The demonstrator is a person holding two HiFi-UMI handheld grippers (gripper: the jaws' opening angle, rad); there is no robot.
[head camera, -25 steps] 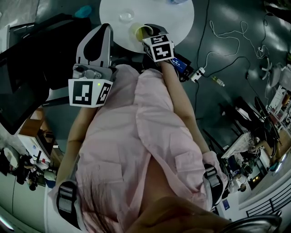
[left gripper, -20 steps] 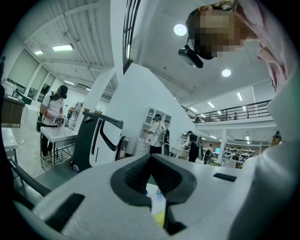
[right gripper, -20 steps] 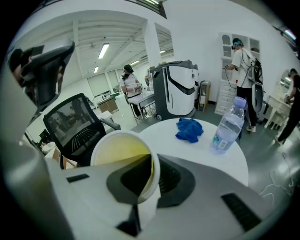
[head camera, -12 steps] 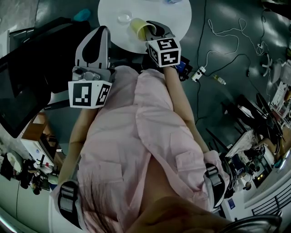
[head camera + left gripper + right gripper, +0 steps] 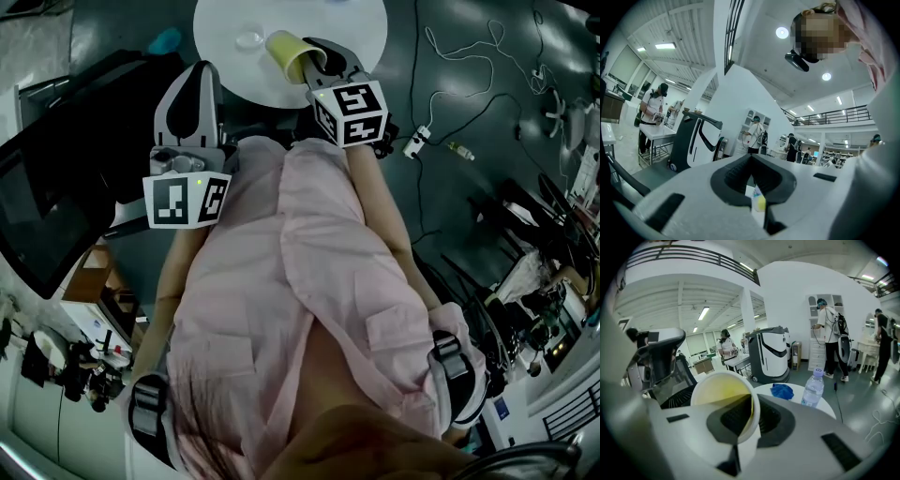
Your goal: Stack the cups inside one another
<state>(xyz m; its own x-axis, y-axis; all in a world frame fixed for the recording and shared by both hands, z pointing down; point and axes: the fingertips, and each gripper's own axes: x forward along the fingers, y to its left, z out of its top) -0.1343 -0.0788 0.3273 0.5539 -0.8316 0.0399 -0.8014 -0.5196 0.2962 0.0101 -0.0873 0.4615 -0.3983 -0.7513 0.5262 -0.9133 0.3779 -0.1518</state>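
A yellow cup (image 5: 286,53) hangs tilted above the near edge of the round white table (image 5: 361,37), with its mouth turned toward the right gripper view's camera (image 5: 723,394). My right gripper (image 5: 314,58) (image 5: 749,420) is shut on its rim wall. A clear cup (image 5: 248,39) stands on the table just left of the yellow one. My left gripper (image 5: 202,70) is held level at the table's near left edge. Its jaws (image 5: 752,187) are together with nothing between them, and it touches neither cup.
A water bottle (image 5: 813,387) and a crumpled blue cloth (image 5: 782,391) sit on the far part of the table. A dark chair and screen (image 5: 56,187) stand to the left. Cables (image 5: 459,56) trail over the floor on the right. People stand in the hall beyond.
My right gripper has risen with the yellow cup, lifting it off the table and tipping it further. The left gripper has stayed where it was.
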